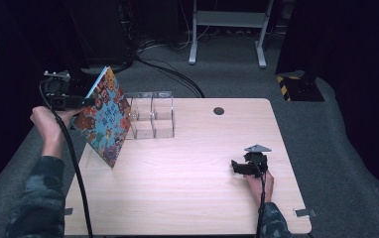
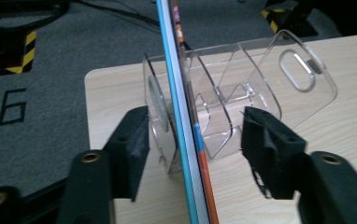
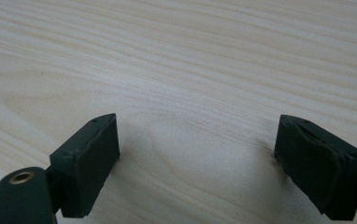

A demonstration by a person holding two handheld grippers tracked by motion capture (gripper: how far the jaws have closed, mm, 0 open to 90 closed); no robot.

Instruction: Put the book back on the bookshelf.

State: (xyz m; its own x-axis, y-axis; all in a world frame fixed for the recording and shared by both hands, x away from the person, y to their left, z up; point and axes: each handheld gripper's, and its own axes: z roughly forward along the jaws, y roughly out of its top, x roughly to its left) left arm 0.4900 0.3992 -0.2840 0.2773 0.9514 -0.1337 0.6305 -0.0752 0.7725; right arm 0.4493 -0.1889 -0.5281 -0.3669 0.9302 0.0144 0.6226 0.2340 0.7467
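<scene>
Left gripper view: left gripper (image 2: 193,140) parted, clear of book (image 2: 182,116).

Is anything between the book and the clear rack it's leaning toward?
Nothing visible: the book stands on edge right against the clear rack end wall, between the open left claw jaws, which don't touch it.

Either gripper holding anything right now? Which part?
Nothing held. The left gripper has open jaws either side of the book edge, pads clear. The right gripper is open, empty.
</scene>
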